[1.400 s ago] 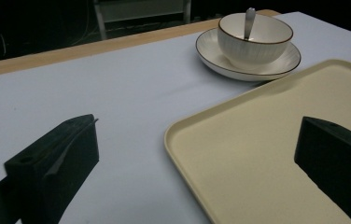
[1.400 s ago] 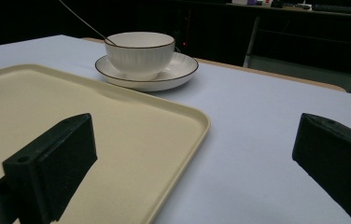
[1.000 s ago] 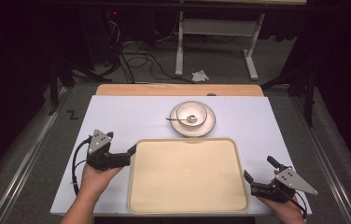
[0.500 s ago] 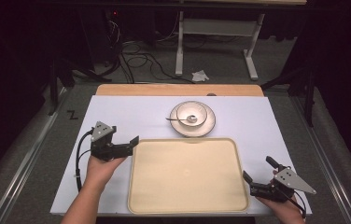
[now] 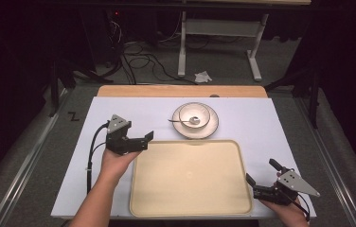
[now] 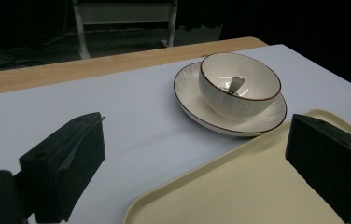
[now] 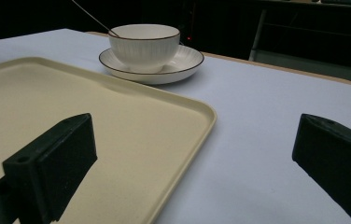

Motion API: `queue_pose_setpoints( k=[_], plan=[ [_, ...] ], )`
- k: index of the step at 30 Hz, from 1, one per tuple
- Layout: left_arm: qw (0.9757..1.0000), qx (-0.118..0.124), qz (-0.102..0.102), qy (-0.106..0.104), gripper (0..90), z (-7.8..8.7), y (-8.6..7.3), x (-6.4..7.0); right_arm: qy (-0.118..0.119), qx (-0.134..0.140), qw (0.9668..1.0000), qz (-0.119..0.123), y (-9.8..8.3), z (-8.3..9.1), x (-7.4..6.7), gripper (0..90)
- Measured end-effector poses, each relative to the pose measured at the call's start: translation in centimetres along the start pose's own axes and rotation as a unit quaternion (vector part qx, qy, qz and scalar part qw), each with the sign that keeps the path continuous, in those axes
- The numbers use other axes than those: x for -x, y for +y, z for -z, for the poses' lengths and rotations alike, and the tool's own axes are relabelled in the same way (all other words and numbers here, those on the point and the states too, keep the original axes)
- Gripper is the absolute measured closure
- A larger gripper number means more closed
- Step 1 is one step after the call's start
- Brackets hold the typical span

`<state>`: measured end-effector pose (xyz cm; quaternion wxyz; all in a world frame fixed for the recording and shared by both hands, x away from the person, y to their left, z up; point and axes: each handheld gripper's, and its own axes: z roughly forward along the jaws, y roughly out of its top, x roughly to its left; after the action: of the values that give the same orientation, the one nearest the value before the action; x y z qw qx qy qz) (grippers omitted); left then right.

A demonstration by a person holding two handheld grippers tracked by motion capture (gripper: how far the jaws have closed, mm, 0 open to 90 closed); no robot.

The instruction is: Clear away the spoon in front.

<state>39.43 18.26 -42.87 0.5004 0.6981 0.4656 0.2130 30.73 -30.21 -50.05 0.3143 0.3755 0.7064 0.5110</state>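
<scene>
Dim room, lit desk [image 5: 119, 106]: the bowl [image 5: 194, 115] sits on its plate [image 5: 212, 126] just behind the tray [image 5: 190, 177]. Left tongs [image 5: 146, 138], wide open and empty, are nearer, bowl ahead-right; right tongs [image 5: 251, 182] gape empty too.

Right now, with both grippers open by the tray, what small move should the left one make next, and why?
Probably ease the left gripper on toward the bowl on its plate: its jaws are open, empty and pointing that way, near the tray corner.
</scene>
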Motion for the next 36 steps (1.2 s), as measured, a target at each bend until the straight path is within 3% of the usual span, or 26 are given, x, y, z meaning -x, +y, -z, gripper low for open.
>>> queue_pose_setpoints(
  k=[12, 20, 26, 31, 34, 36],
  plan=[
    [0.9997, -0.018, -0.005, -0.014, 8.6, -3.2, 0.5, 1.2, 0.001, -0.002, 1.0000, 0.002, 0.0, 0.0, 0.0, 0.4],
    [0.9996, -0.019, 0.002, -0.023, 10.1, -4.8, 1.4, 1.8, 0.003, -0.003, 1.0000, -0.002, -0.1, 0.0, 0.0, 0.5],
    [0.9992, -0.033, -0.004, -0.024, 11.7, -6.3, 2.3, 2.2, 0.001, 0.002, 1.0000, -0.004, -0.1, 0.2, 0.2, 0.5],
    [0.9984, -0.045, 0.012, -0.031, 16.4, -7.4, 2.9, 2.2, 0.002, 0.000, 1.0000, -0.006, -0.2, 0.2, 0.2, 0.5],
    [0.9966, -0.048, 0.047, -0.047, 24.4, -8.2, 3.0, 1.8, 0.004, 0.001, 1.0000, -0.004, -0.2, 0.2, 0.2, 0.5],
    [0.9960, -0.050, 0.055, -0.049, 27.7, -8.4, 3.0, 1.8, 0.004, 0.001, 1.0000, -0.005, -0.2, 0.2, 0.2, 0.5]
  ],
)
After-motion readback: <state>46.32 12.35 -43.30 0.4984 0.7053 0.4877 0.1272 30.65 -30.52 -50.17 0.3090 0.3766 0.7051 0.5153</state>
